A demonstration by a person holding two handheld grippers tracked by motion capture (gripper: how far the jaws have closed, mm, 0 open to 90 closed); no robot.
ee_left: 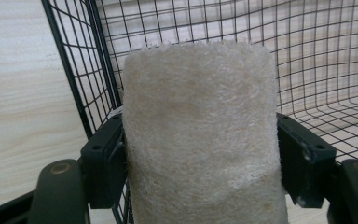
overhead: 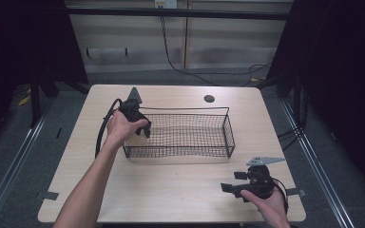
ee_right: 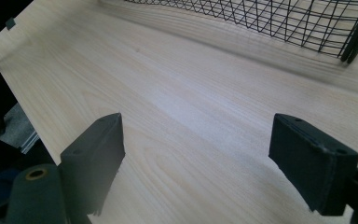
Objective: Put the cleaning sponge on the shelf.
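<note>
From my remote station I note a light wood-grain table (overhead: 171, 190) with rounded corners, and a small dark round grommet (overhead: 209, 99) set into its top near the far edge. Grey carpeted floor (overhead: 76, 99) surrounds the table, with metal rails (overhead: 9, 156) running along it at both sides and a small piece of grey tape (overhead: 50, 195) at the table's near left corner. Beyond the table I see pale cabinet panels (overhead: 138, 38), and a black cable (overhead: 171, 57) hangs down them and trails across the floor.
</note>
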